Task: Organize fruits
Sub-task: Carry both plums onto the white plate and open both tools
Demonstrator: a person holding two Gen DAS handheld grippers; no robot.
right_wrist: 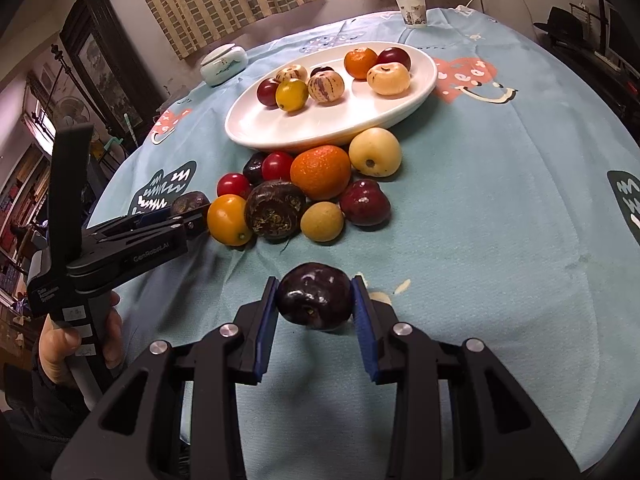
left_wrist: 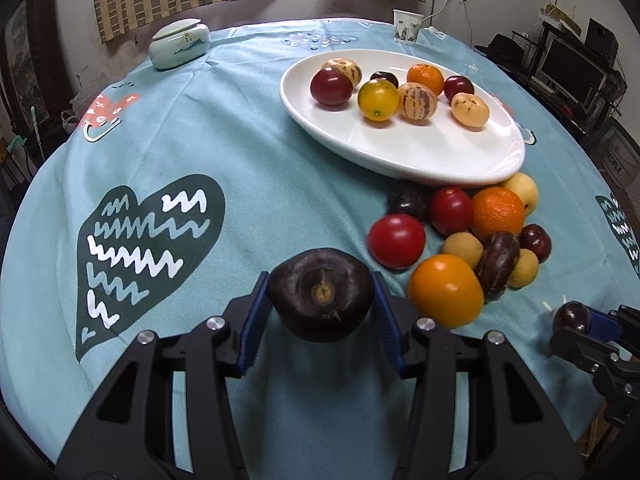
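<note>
Left wrist view: the left hand-held gripper (left_wrist: 322,300) was closed on a dark water chestnut (left_wrist: 321,294), blue pads against both its sides, raised clear of the desk (left_wrist: 224,136). Ahead and to the right stood the white plate (left_wrist: 400,160), already carrying eight fruits. A pile (left_wrist: 464,240) of loose fruit lay on the cloth against the plate's near rim (tomatoes, oranges, plums, pale round fruit). At the lower right edge the right hand-held gripper (left_wrist: 576,318) was seen side-on, holding a small dark fruit.

Right wrist view: the right hand-held gripper (right_wrist: 316,302) was closed on a dark plum (right_wrist: 315,300), pads touching both its flanks, above the cloth on the near side of the pile (right_wrist: 304,196). The plate (right_wrist: 312,132) lay beyond the pile. The left hand-held gripper (right_wrist: 188,210) appeared at the left with its chestnut (right_wrist: 190,202) at its tips.

Judgement: the step in hand was carriage, both fruits grasped and neither yet delivered. The next move would call for lifting each over the pile and the plate rim, then releasing onto the bare near part of the plate without knocking fruit already there.
</note>
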